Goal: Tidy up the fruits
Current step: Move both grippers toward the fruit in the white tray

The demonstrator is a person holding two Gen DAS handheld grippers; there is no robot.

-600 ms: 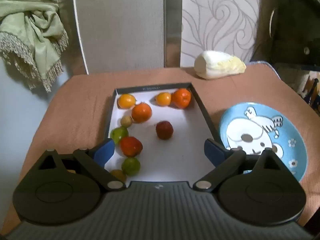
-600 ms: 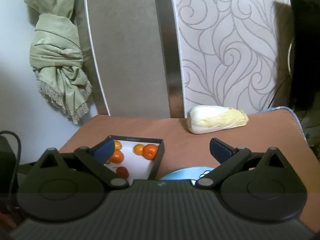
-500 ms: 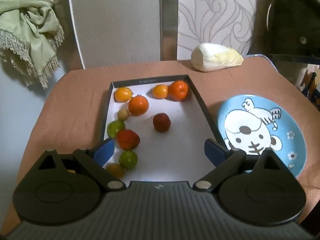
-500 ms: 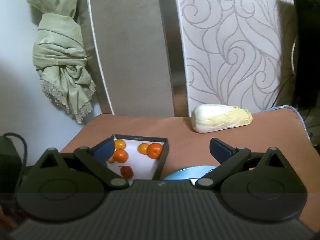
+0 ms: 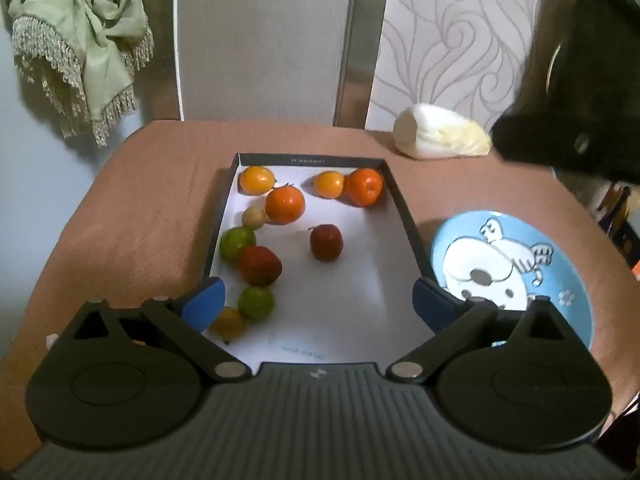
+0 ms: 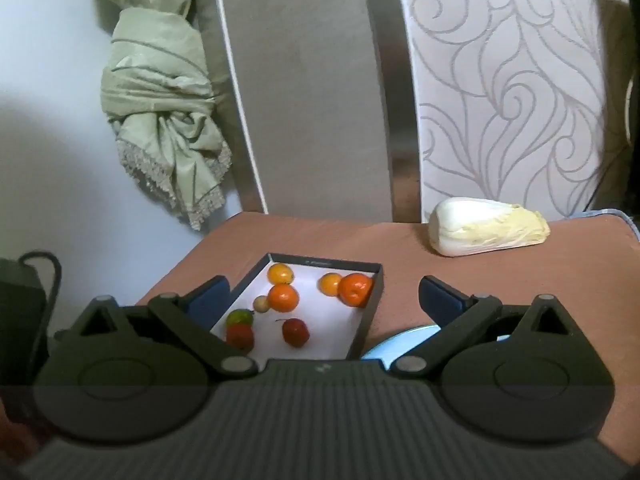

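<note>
Right now I see the brown table (image 5: 132, 216) filling most of both wrist views, with a pale swirl-patterned panel (image 6: 508, 92) and a plain grey panel (image 5: 260, 40) standing behind it. A green fringed cloth (image 5: 80, 36) hangs knotted at the far left.

On the table sits a shallow black box with a white floor (image 5: 404, 208), and that is where the fruits are. Just beside its right wall lies a blue plate with a cartoon animal (image 5: 560, 264), bare of fruit. A napa cabbage (image 6: 488, 226) lies on its side near the far edge, well apart from the box.

My left gripper (image 5: 318, 304) hangs over the near end of the box, its fingers spread wide with nothing between them; the left blue pad is just beside a yellow fruit (image 5: 228, 322) in the picture. My right gripper (image 6: 324, 294) looks along the table from further back, its fingers equally wide apart and empty.

Inside the box, along the far wall: a yellow-orange fruit (image 5: 257, 179), a smaller yellow one (image 5: 329, 184) touching an orange fruit (image 5: 364, 186). Nearer, an orange persimmon-like fruit (image 5: 285, 205) touches a small tan fruit (image 5: 253, 217). Down the left wall run a green fruit (image 5: 236, 240), a red fruit (image 5: 260, 265) against it, then another green fruit (image 5: 256, 303). A dark red fruit with a stem (image 5: 326, 242) sits alone mid-box.
</note>
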